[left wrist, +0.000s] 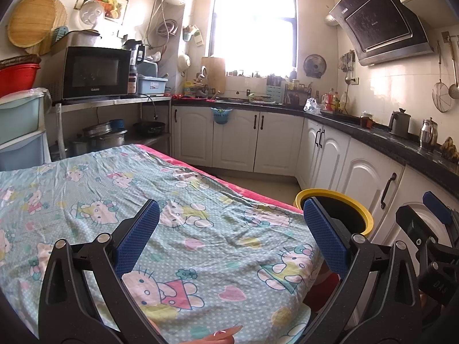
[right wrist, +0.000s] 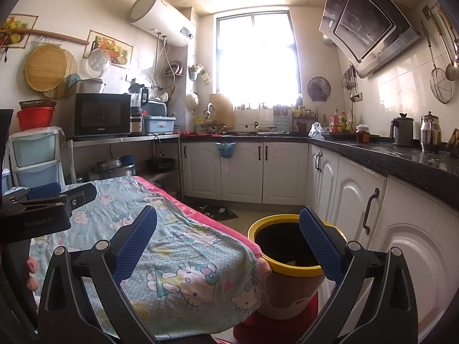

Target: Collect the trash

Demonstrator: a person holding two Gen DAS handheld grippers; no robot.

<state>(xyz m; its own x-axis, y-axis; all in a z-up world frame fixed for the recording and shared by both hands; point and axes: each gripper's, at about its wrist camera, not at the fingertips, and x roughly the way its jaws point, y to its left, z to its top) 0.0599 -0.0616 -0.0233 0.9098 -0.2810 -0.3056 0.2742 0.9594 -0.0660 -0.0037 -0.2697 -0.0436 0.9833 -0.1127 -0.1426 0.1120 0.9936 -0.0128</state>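
The left claw (left wrist: 231, 223) is hanging wide open above the desk (left wrist: 86, 200), its blue pads (left wrist: 137, 235) gripping nothing and touching nothing. The right claw (right wrist: 228, 229) is likewise gaping wide and empty, hovering over the desk's near corner and the yellow-rimmed trash bin (right wrist: 287, 269). The bin is standing on the floor just beside that corner, in front of the white cabinets (right wrist: 358, 209); its inside is looking dark. A cartoon-cat cloth (left wrist: 186, 200) is covering the desk. The left claw's body (right wrist: 37, 215) is showing the lettering "GenRobot.AI". The brand on the microwave (left wrist: 91, 73) is too blurred to read.
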